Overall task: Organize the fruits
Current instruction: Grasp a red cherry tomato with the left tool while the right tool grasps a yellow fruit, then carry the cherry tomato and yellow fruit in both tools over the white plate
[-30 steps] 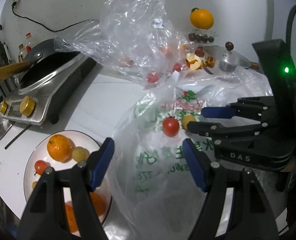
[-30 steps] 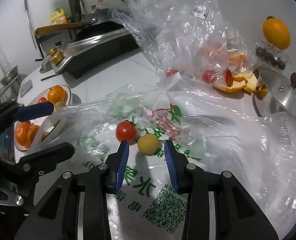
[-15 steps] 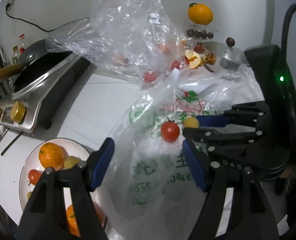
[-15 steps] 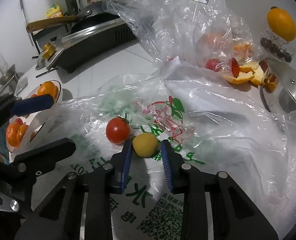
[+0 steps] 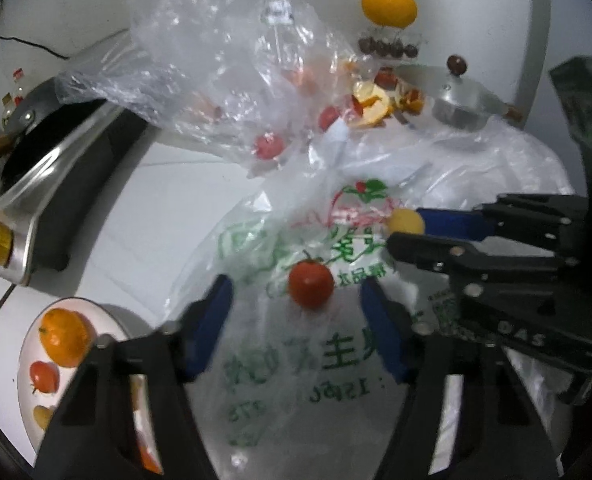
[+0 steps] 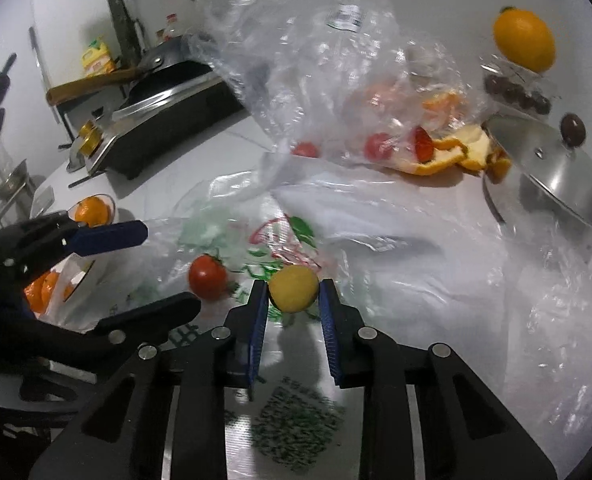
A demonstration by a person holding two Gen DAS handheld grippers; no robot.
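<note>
On the white counter (image 5: 148, 216) I see first the biggest thing, a printed plastic bag (image 5: 316, 356) that lies flat in the near middle, with a crumpled clear bag (image 6: 316, 60) standing behind it on the far side. Far left is a cooker with a dark pan (image 6: 168, 76), and far right a steel pot lid (image 6: 552, 172) with orange peel (image 6: 452, 156) just beside it. At near left stands a white plate (image 5: 108, 316) that holds oranges and a small tomato.

My left gripper (image 5: 292, 308) is low over the printed bag. Its jaws have just been closing, but they are apart, and the red tomato (image 5: 310, 284) lies between them on the bag, with no pad touching it. My right gripper (image 6: 292, 300) comes from the right side, and its blue pads (image 6: 258, 320) are clamped on the small yellow fruit (image 6: 293, 288), one pad on each side. The yellow fruit is just right of the tomato, near but apart.
</note>
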